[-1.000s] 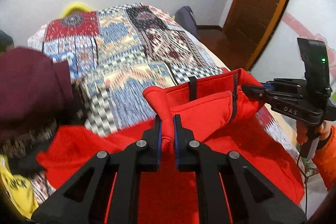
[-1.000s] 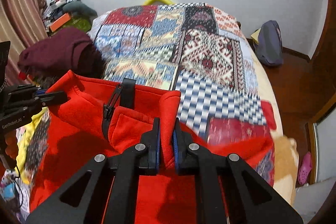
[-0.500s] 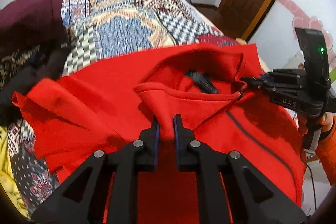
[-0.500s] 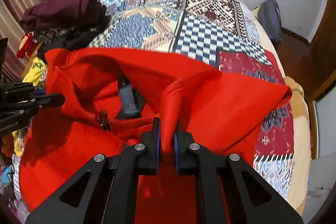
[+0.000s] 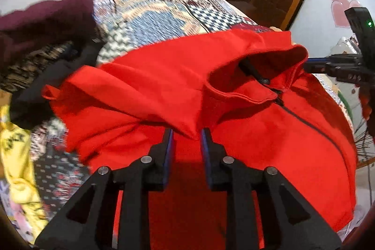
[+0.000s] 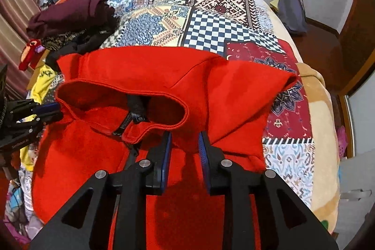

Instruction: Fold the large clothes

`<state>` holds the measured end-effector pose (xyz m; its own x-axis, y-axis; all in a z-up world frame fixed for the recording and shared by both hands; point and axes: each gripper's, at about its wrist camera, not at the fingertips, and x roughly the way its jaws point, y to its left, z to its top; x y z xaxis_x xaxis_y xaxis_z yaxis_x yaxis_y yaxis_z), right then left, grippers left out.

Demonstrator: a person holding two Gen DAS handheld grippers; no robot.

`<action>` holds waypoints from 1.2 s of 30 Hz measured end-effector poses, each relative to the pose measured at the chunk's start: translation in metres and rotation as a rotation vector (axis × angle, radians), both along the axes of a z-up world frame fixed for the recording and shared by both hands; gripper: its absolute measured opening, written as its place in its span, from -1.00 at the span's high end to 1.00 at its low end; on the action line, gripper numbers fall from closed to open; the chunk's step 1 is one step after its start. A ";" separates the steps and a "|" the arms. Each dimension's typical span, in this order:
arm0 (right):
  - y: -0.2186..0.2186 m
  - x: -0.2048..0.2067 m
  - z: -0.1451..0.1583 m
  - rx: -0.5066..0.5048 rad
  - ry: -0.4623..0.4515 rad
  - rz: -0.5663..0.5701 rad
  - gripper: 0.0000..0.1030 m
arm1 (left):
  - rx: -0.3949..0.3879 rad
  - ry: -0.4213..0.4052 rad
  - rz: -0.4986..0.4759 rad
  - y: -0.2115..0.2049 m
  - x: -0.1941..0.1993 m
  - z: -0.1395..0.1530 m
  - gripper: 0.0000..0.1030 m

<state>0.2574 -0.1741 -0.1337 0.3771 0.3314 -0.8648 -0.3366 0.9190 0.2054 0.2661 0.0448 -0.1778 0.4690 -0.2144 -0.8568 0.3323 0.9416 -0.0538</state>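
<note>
**Letting go of the red jacket on the bed**

Bed (image 6: 311, 95): one, with a patchwork cover. Carries everything here.

Red jacket (image 6: 131, 67): one, big, spread flat across the near end of the bed, from side edge to side edge. Collar up, black zipper (image 6: 125, 124) partly undone at the neck. One sleeve (image 5: 77, 90) bunched toward the left side edge.

Pile of dark clothes (image 6: 70, 15): one heap, at the left side edge of the bed, further up. A yellow top (image 5: 14, 149) just below it.

Left gripper (image 5: 186, 132) and right gripper (image 6: 185, 136): two. Both have just been opening. Pads now apart, a fold of red cloth between them but not squeezed. So, both loose, holding nothing.

Step in hand, by the look of it: laying the jacket down flat, then letting go.

Next, most likely: back off from the shoulders, smooth out the bunched sleeve, then pinch a sleeve or side edge and fold it in over the middle.
</note>
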 end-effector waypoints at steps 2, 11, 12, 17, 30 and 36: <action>-0.004 0.000 0.009 0.008 -0.012 0.001 0.59 | 0.006 -0.024 0.024 0.009 0.001 0.011 0.50; 0.003 0.031 0.049 0.043 -0.153 -0.026 0.25 | -0.040 -0.127 0.168 0.054 0.049 0.059 0.26; 0.006 0.036 0.051 0.048 -0.162 -0.026 0.23 | -0.055 -0.126 0.175 0.057 0.059 0.063 0.26; 0.023 0.070 0.043 0.075 -0.138 -0.037 0.21 | -0.087 -0.096 0.161 0.047 0.096 0.057 0.16; 0.037 0.056 -0.055 0.008 0.122 0.002 0.17 | -0.080 0.119 0.232 0.077 0.074 -0.046 0.15; 0.012 0.023 -0.051 0.001 0.077 -0.046 -0.20 | -0.052 0.104 0.257 0.096 0.033 -0.042 0.02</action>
